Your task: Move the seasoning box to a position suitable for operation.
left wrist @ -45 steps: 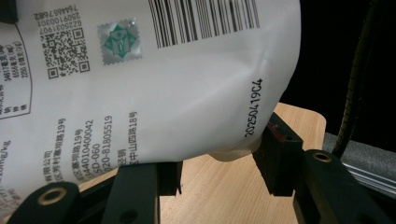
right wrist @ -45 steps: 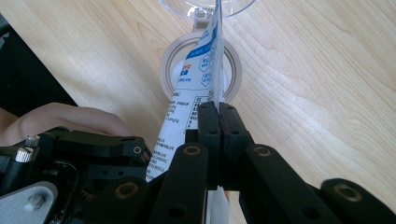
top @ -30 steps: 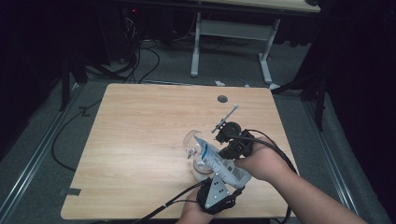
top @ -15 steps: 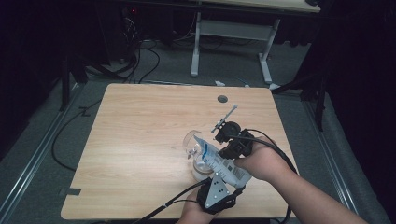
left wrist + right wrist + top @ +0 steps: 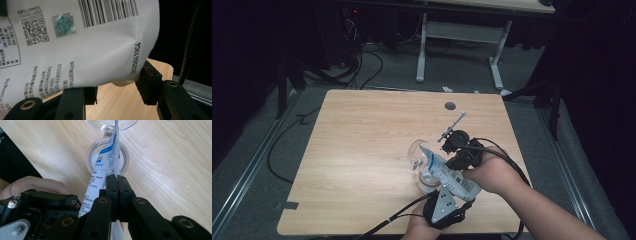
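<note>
A white printed plastic pouch (image 5: 446, 172) with blue lettering is lying tilted over a clear stemmed glass (image 5: 418, 155) that is standing near the front right of the light wooden table (image 5: 362, 145), the pouch's upper end leaning into the glass bowl. The right gripper (image 5: 116, 178) is pinching the pouch's thin edge, its two black jaws pressing flat together on the film just on the near side of the glass's round foot. The left gripper (image 5: 116, 85) is holding the pouch's lower, fuller end between its half-spread jaws, the white film with barcode and date print bulging against both pads. In the high view both hands are sitting close together, just on the person's side of the glass.
</note>
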